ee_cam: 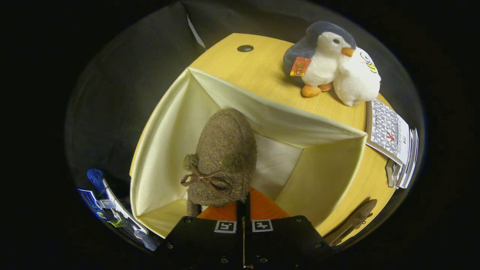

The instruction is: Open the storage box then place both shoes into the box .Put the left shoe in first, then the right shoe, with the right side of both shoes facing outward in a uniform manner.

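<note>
Yellow wooden table (240,71) carries the open storage box (161,150), lined pale. I have the hand-held gripper (243,200) pressed together, pinching the brown shoe (225,150) at its heel so it hangs toe-first inside the box, clear of the walls.

My wooden table (240,71) carries the open storage box (165,123), a plush penguin (322,60), a white plush (358,80), stacked booklets (393,138), and another shoe (354,221).

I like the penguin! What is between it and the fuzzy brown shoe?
In the gripper view, bare yellow wooden tabletop and the cream fabric box's wall separate the plush penguin from the brown felt shoe.
</note>
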### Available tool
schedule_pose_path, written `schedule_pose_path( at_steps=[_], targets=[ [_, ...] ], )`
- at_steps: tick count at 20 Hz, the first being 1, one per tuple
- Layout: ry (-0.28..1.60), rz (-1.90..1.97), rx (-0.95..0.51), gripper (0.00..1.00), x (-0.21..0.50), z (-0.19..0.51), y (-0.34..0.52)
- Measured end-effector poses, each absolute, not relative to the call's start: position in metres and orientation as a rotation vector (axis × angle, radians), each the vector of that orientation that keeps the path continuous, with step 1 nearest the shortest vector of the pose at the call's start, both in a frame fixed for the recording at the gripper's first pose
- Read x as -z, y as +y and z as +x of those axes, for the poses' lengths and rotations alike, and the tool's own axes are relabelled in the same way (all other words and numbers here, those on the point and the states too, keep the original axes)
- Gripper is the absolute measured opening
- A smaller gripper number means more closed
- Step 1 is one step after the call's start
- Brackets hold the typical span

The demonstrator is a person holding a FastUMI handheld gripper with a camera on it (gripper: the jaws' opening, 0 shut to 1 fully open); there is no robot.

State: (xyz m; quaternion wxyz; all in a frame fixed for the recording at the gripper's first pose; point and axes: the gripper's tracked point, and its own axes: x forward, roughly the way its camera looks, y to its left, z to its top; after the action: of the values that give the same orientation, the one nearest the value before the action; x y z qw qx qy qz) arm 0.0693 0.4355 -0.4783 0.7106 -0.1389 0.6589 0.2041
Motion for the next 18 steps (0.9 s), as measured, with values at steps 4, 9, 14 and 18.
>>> schedule_pose_path(
  at_steps=[4,9,14,18],
  targets=[
    [1.483,-0.332,-0.414,0.01,0.503,0.07,0.441],
    [1.452,-0.325,-0.412,0.18,0.498,0.076,0.444],
    [1.407,-0.253,-0.476,0.55,0.456,0.071,0.447],
    [1.3,-0.187,-0.54,0.97,0.384,0.077,0.445]
  ],
)
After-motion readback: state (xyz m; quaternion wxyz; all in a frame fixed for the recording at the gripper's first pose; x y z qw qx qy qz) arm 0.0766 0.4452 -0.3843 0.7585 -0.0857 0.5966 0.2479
